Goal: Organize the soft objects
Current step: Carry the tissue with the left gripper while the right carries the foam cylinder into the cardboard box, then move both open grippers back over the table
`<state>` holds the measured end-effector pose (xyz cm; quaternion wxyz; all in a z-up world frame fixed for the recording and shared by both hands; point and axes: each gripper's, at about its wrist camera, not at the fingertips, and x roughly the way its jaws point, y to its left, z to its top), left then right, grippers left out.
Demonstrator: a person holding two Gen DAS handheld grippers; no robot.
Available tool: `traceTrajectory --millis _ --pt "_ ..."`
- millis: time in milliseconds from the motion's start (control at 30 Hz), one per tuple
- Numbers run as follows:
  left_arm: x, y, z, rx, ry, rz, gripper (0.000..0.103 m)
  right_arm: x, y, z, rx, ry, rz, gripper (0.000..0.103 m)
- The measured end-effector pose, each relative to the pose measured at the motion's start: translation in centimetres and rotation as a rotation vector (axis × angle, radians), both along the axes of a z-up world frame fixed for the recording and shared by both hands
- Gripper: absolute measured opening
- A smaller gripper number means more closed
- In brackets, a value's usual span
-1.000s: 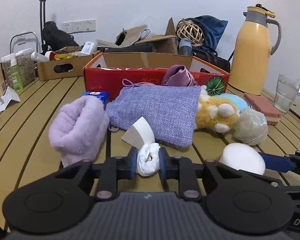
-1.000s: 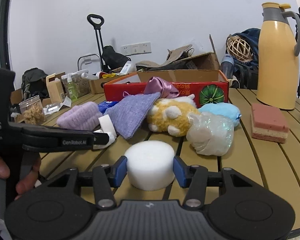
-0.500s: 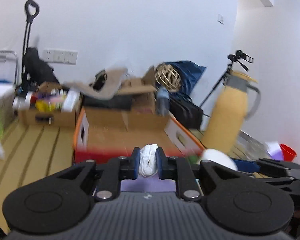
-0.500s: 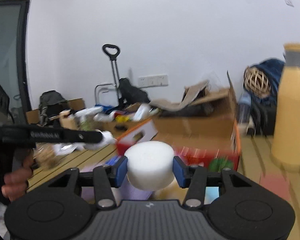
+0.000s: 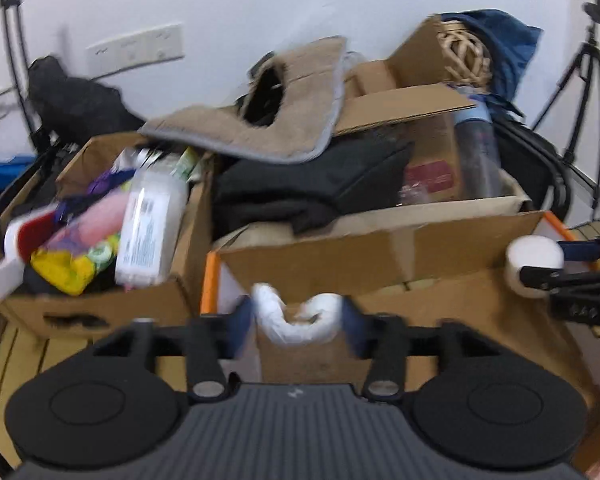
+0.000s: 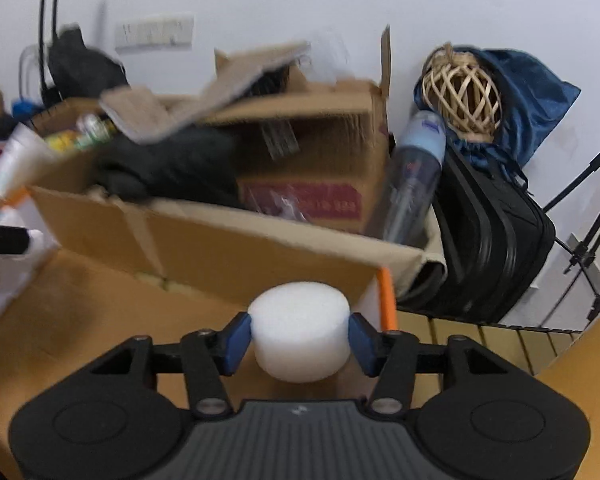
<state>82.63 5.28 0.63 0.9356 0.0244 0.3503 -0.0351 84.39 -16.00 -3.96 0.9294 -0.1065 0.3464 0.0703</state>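
My left gripper (image 5: 296, 320) hangs over the brown floor of the open orange-edged cardboard box (image 5: 210, 280). Its jaws are opening, and a white cloth (image 5: 296, 322) uncurls into a loose U between the blue pads. My right gripper (image 6: 300, 336) is over the same box (image 6: 386, 300), near its right end. Its jaws are opening slightly, with the pads still against the sides of a white foam cylinder (image 6: 300, 332). That foam cylinder (image 5: 534, 254) and the right gripper show at the right edge of the left wrist view. The picture is blurred by motion.
Behind the box stands a larger carton (image 5: 420, 216) holding black cloth and a tan mat (image 5: 284, 112). A carton of bottles and packets (image 5: 100, 240) sits at the left. A water bottle (image 6: 416, 172), rattan ball (image 6: 464, 92), black case (image 6: 496, 240) and tripod (image 6: 592, 240) crowd the right.
Both grippers have travelled from the table's pile of soft things to above the open box. The left jaws have spread and the white cloth has loosened; the foam cylinder stays between the right pads.
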Motion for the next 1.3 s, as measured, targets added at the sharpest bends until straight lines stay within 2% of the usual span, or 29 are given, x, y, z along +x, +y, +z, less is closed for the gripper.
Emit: traceTrajectory --millis 67,100,167,267,367,533,633,700,733,867,1067,1200,1300 --pt "-0.1 0.2 -0.3 -0.052 0.051 -0.005 0.056 0.0 -0.7 0.2 0.042 -0.007 0.008 0.064" --pt "-0.3 0.3 -0.1 -0.080 0.033 -0.001 0.061 0.0 -1.1 0.3 0.062 -0.012 0.013 0.065" --pt "-0.6 0.3 0.3 -0.057 -0.022 0.028 0.074 0.1 -1.7 0.3 0.085 -0.014 0.015 0.068" --pt "-1.1 0.2 1.2 -0.051 -0.040 0.021 0.074 -1.0 -1.9 1.4 0.114 -0.045 0.022 0.072" --pt "-3.4 0.4 3.8 -0.043 -0.077 0.011 0.074 -3.5 -2.2 4.5 0.140 -0.090 0.039 0.072" --pt "-10.3 0.2 11.3 -0.026 -0.185 -0.027 0.079 -9.9 -3.7 12.1 0.191 -0.186 0.071 0.078" --pt "-15.6 -0.3 15.0 -0.027 -0.255 -0.046 0.087 -14.6 -5.0 15.9 0.203 -0.248 0.079 0.081" --pt "-19.4 -0.6 16.0 -0.027 -0.287 -0.044 0.089 -18.5 -5.9 17.6 0.211 -0.298 0.083 0.086" --pt "-21.5 -0.8 16.2 -0.019 -0.308 -0.038 0.089 -20.4 -6.5 17.9 0.218 -0.323 0.081 0.093" --pt "-31.6 -1.5 14.4 -0.013 -0.412 -0.011 0.098 -29.3 -8.6 16.6 0.250 -0.411 0.068 0.096" --pt "-46.5 -2.8 9.0 0.043 -0.543 -0.015 0.103 -44.1 -10.2 11.0 0.251 -0.505 0.087 0.103" --pt "-53.3 -3.6 4.8 0.090 -0.504 -0.021 0.103 -52.2 -10.6 6.8 0.238 -0.519 0.078 0.103" --pt "-56.9 -3.3 2.7 0.055 -0.463 0.036 0.103 -56.6 -10.7 3.2 0.267 -0.537 0.047 0.103"
